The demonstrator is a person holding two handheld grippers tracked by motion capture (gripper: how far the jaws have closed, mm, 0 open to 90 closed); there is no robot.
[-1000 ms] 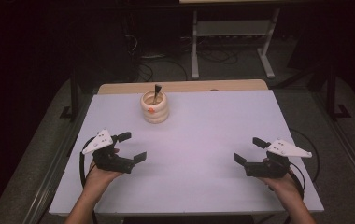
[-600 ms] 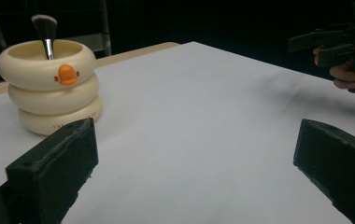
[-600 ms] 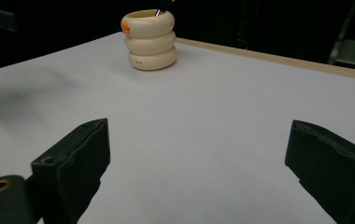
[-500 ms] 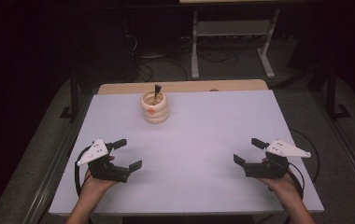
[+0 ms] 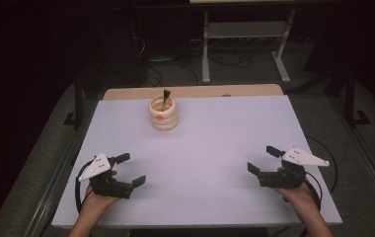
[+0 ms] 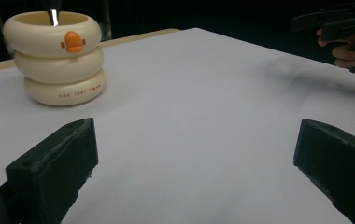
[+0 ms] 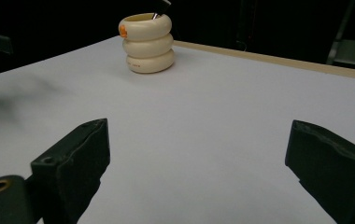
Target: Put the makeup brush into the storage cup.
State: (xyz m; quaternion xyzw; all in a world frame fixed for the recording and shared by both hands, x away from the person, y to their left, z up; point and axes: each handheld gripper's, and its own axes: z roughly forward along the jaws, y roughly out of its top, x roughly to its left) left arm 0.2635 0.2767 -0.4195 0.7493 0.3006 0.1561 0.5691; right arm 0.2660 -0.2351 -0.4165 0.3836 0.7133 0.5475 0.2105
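Note:
A cream cup [image 5: 163, 114] shaped like three stacked rings, with a small orange duck mark, stands at the back middle of the white table [image 5: 215, 143]. A dark-handled utensil [image 5: 165, 97] sticks out of it. The cup [image 6: 55, 56] is far ahead-left in the left gripper view, and the cup [image 7: 147, 43] is far ahead in the right gripper view. My left gripper [image 5: 130, 170] hovers open near the front left of the table, nothing between its jaws. My right gripper [image 5: 263, 160] is open near the front right, also holding nothing.
A tan strip [image 5: 195, 92] runs along the table's far edge. Behind the table stand a metal rack [image 5: 244, 39] and cables on a dark floor. The other hand and its gripper [image 6: 348, 35] appear at the upper right of the left gripper view.
My left gripper has drawn back toward the front left edge of the table. The right gripper has barely moved. Both stay open.

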